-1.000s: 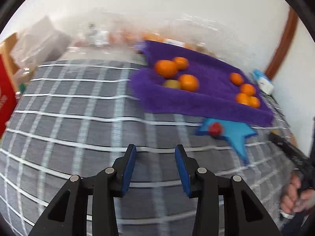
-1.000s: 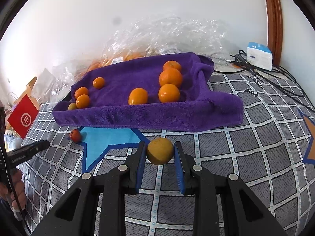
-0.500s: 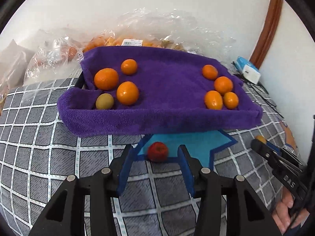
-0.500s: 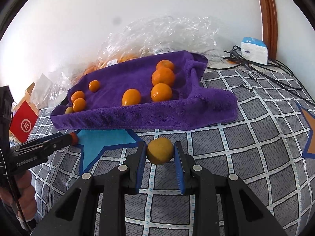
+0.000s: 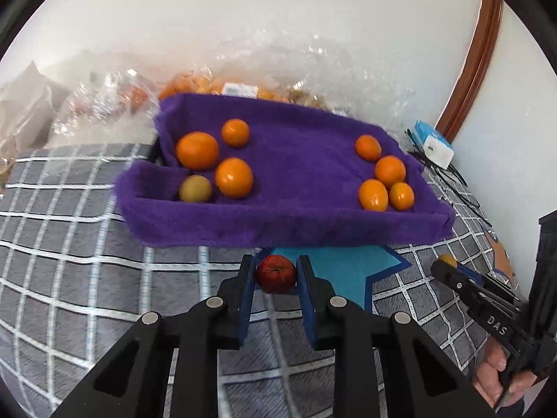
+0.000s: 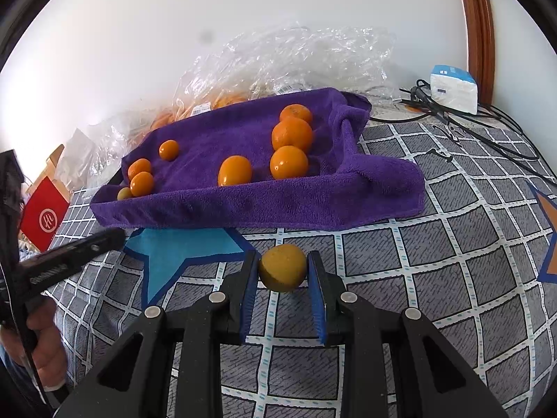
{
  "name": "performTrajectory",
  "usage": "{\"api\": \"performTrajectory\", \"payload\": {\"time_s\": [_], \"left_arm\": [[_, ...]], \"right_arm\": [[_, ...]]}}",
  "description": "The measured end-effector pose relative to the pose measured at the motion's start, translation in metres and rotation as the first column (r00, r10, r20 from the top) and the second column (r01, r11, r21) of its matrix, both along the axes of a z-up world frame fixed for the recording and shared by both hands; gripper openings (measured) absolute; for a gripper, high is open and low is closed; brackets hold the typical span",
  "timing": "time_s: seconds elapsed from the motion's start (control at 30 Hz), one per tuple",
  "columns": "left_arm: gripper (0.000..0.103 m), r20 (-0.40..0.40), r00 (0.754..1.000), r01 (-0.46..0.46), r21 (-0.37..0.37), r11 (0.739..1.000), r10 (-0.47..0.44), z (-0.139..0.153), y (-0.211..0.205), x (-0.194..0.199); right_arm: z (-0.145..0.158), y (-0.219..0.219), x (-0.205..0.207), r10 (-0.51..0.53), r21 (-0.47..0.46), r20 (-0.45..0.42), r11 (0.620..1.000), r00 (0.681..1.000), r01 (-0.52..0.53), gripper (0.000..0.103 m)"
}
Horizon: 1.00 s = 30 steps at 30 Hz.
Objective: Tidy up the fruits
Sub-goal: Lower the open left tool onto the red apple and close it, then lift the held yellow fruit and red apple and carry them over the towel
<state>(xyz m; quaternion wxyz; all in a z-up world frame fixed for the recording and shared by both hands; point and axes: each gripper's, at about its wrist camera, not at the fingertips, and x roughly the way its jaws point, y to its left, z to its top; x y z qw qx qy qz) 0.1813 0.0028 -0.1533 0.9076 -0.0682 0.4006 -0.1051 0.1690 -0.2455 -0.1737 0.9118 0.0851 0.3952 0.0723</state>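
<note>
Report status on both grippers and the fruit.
Left gripper shut on red fruit. Right gripper shut on yellow fruit. Purple-lined tray directly ahead, path clear.

Fuzzy purple terry towel (image 5: 313, 160), glossy smooth oranges (image 5: 234, 177), shiny red fruit (image 5: 275, 273), matt dull-yellow fruit (image 6: 282, 266), crinkled clear plastic bags (image 6: 299, 55), woven checked cloth (image 6: 435, 244), polished wood trim (image 5: 470, 66)

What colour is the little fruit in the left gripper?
Red: the small fruit shows best in the left wrist view.
</note>
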Motion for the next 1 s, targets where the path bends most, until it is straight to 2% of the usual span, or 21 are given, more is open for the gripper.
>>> {"api": "performTrajectory", "payload": {"time_s": [0.43, 0.63, 0.8, 1.0], "left_arm": [[0.023, -0.001, 0.998, -0.055, -0.055, 0.997, 0.056, 0.016, 0.035, -0.011], [0.023, 0.024, 0.998, -0.062, -0.036, 0.997, 0.063, 0.035, 0.045, -0.008], [0.023, 0.037, 0.996, -0.076, -0.044, 0.996, 0.078, 0.048, 0.054, 0.003], [0.023, 0.061, 0.993, -0.101, -0.051, 0.994, 0.105, 0.066, 0.066, 0.022]], "right_arm": [[0.003, 0.002, -0.003, -0.02, -0.007, 0.015, 1.0, 1.0, 0.02, 0.028], [0.006, 0.005, 0.002, -0.021, -0.011, 0.013, 1.0, 1.0, 0.021, 0.028], [0.031, 0.005, 0.016, -0.034, 0.039, 0.035, 0.999, 0.999, 0.032, 0.028], [0.071, 0.022, 0.054, 0.015, -0.013, 0.08, 1.0, 0.997, -0.014, 0.028]]}}
